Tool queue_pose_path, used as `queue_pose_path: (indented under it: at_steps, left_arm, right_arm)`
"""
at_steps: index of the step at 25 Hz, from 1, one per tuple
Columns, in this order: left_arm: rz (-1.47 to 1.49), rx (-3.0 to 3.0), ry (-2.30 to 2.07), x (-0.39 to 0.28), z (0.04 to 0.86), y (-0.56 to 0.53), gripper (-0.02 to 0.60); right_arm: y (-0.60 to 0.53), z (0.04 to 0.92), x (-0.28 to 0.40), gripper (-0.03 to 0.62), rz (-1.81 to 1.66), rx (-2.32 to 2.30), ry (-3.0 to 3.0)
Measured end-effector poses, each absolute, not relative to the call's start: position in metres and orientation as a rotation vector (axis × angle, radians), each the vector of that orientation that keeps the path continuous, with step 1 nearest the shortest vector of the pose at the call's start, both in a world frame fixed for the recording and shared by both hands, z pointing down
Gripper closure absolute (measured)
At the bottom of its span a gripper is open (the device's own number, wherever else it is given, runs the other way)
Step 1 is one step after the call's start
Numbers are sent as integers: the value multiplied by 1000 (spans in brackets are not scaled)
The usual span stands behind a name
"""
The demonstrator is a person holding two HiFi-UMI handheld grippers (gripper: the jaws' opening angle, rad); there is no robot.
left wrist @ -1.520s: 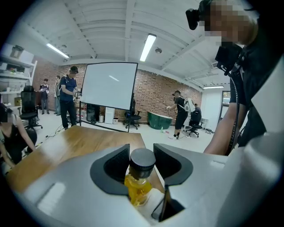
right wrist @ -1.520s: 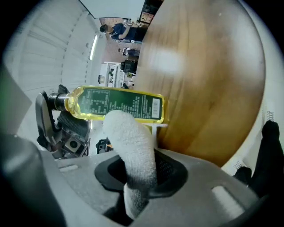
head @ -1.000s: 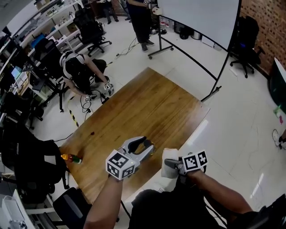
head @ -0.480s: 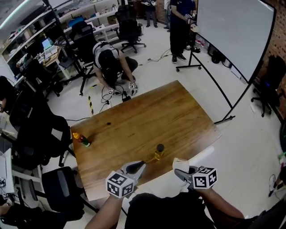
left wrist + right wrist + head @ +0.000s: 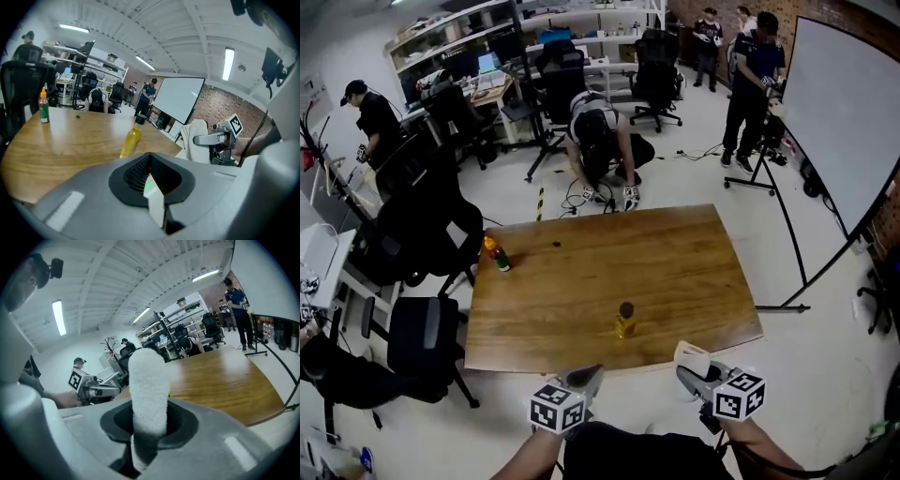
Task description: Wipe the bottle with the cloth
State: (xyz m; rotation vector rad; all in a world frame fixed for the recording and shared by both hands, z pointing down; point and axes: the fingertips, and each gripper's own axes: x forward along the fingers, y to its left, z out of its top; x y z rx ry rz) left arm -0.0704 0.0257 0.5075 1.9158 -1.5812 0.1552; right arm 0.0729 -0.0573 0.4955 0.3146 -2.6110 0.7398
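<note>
Two tools sit nearer than the bottle (image 5: 624, 321): the left tool (image 5: 584, 378), jaws just pressed together on nothing, and the right tool (image 5: 692, 376), pinching the cloth (image 5: 688, 355). Beyond them the bottle stands unheld on the bench (image 5: 581, 281); a one-handed wipe would likely topple it.

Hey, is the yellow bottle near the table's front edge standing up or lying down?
Upright. The yellow bottle stands on its base on the table, with its dark cap on top.
</note>
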Motion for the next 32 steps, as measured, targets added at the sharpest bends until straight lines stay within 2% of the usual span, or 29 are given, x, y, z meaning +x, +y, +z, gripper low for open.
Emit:
queue_pose_path:
  at_steps: [5, 13, 23, 32]
  left_arm:
    - [78, 1831, -1624, -21, 517, 56, 565]
    - [89, 1757, -1708, 10, 504, 108, 565]
    - [172, 1872, -1653, -4, 488, 123, 565]
    - [107, 1977, -1546, -22, 487, 146, 565]
  right_arm:
    - [-41, 493, 105, 520, 718, 201, -2634]
    - [-10, 496, 124, 520, 681, 76, -2631]
    - [21, 476, 120, 520, 698, 206, -2653]
    - [64, 483, 122, 520, 664, 425, -2622]
